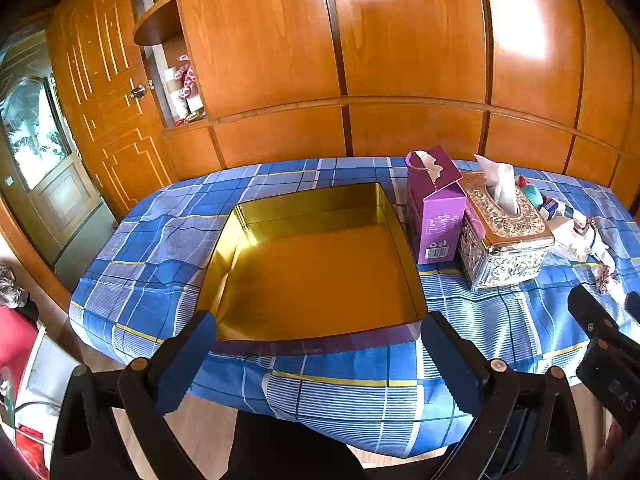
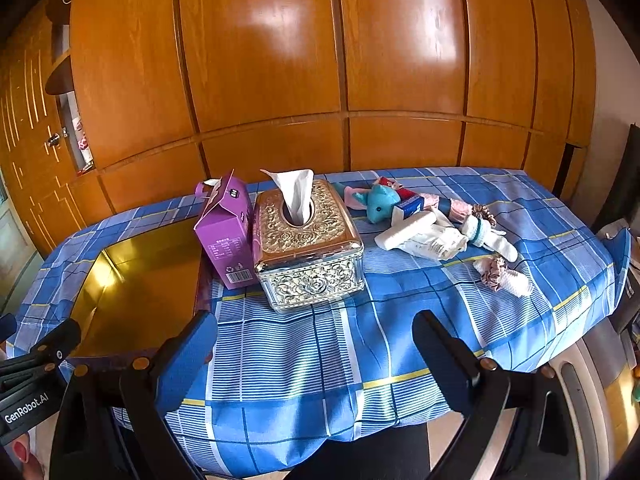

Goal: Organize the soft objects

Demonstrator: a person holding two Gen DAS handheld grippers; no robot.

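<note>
A gold tin box (image 1: 320,276) (image 2: 132,296) lies with nothing in it on the blue checked tablecloth (image 1: 360,396) (image 2: 304,360). Right of it lies a heap of soft things: a teal plush toy (image 2: 378,202), white socks (image 2: 432,240), a rolled white cloth (image 2: 404,230) and a pink scrunchie with a white sock (image 2: 506,276). In the left wrist view only the heap's edge (image 1: 576,232) shows. My left gripper (image 1: 318,320) is open at the tin's near rim. Over the near cloth, my right gripper (image 2: 314,320) hangs open and holds nothing.
A purple carton (image 1: 436,208) (image 2: 226,232) and an ornate tissue box (image 1: 500,236) (image 2: 308,248) stand between the tin and the soft things. A wooden wardrobe (image 1: 360,60) (image 2: 320,80) closes off the back. The table's near edge drops to the floor.
</note>
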